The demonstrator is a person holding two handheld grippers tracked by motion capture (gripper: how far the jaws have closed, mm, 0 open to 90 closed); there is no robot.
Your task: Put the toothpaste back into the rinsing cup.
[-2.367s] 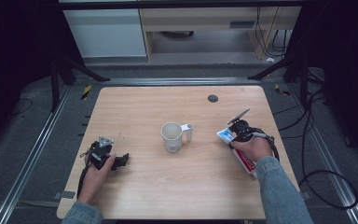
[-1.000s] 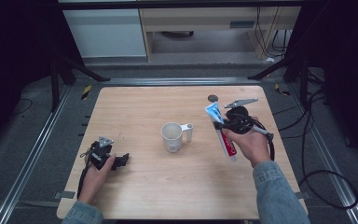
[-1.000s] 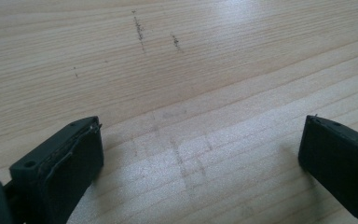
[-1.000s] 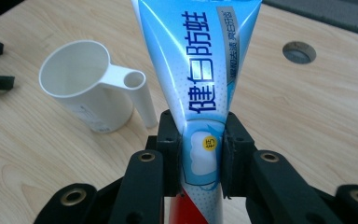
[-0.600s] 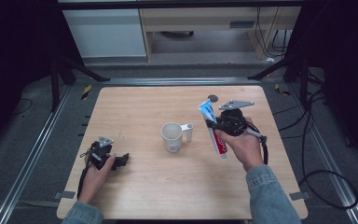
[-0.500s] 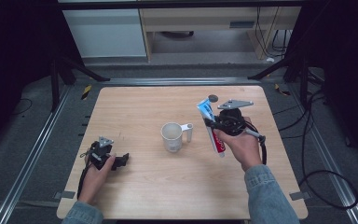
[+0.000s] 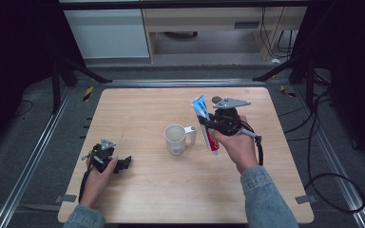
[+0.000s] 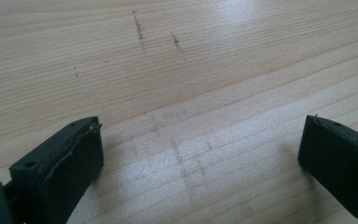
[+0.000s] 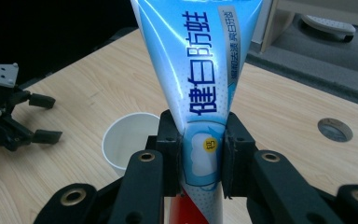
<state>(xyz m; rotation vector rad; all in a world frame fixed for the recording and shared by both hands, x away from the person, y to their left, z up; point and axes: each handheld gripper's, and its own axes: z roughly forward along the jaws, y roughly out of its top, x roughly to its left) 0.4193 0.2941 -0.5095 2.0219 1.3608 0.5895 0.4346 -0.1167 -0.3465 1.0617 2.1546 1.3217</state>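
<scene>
1. My right hand-held gripper point(image 7: 208, 127) pinched a blue and white toothpaste tube point(image 7: 204, 124) and held it above the wooden bench point(image 7: 138, 114), right of centre.
2. In the right gripper view, the two black jaws pressed on the tube's point(image 9: 200, 93) lower body from both sides, at the spot where the blue print met the red part.
3. The tube stood nearly upright from that view, its flat crimped end farthest from the jaws and its red end nearest my hand point(image 7: 235, 147).
4. From above, the tube leaned, its blue end toward the far side of the bench and its red end toward me.
5. A white cup point(image 7: 176, 138) with a handle sat upright on the bench just left of the tube, apart from it; its open mouth point(image 9: 129, 140) showed behind the jaws.
6. My left hand-held gripper point(image 7: 123, 164) rested low on the near left part of the bench, well apart from the cup.
7. Its jaws were spread wide, with bare wood point(image 8: 191, 116) between them.
8. A small dark round hole point(image 9: 334, 129) sat in the bench near the far right corner.
</scene>
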